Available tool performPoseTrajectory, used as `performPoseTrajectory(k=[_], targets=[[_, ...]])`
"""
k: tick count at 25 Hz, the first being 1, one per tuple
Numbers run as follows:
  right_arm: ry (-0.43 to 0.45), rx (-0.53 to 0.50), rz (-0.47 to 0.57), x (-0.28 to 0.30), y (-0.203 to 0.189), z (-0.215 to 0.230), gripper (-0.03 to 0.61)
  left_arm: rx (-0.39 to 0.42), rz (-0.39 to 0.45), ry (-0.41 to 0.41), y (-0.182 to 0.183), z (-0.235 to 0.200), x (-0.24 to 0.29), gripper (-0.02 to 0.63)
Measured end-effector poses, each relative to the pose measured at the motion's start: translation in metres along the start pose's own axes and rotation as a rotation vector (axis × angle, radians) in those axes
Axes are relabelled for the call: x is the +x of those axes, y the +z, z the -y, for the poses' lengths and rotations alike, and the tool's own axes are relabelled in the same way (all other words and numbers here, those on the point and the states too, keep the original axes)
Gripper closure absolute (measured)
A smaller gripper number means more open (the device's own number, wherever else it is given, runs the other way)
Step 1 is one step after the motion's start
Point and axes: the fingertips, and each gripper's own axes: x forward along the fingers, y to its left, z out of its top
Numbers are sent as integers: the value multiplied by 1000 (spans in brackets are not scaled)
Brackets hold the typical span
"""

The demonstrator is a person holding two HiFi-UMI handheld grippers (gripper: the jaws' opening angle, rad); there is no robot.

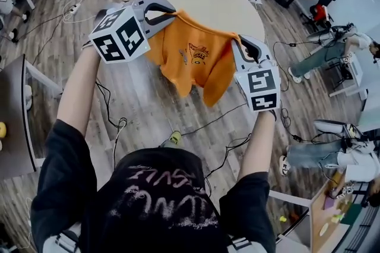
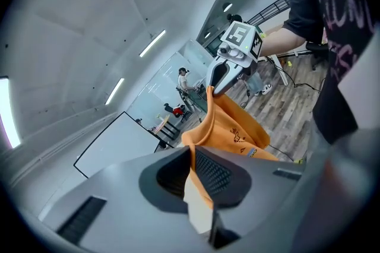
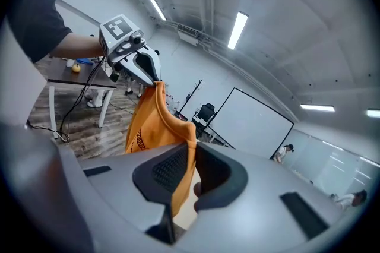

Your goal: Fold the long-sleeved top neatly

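Long-sleeved top (image 1: pixel 196 59): holding it aloft near the round tabletop (image 1: pixel 219 5), clenching its upper edge in the fingers of left gripper (image 1: pixel 173 16) and right gripper (image 1: pixel 240 43), stretching its long axis between them.

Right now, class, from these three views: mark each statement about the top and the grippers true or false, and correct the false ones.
1. The left gripper is shut on the orange top. True.
2. The orange top lies flat on the round table. False: it hangs in the air, held up at two points.
3. The right gripper is open and empty. False: its jaws are shut on the top's fabric.
4. The top bears a small print. True.
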Motion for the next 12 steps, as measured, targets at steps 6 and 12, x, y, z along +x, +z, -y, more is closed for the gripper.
performPoseTrajectory(k=[6,12], targets=[[-21,-7,-16,-37,23,-52,535,18,22,-10,0,29,-54,577],[-22,-4,-17,-45,35,-71,535,37,22,-11,-4,33,-78,577]])
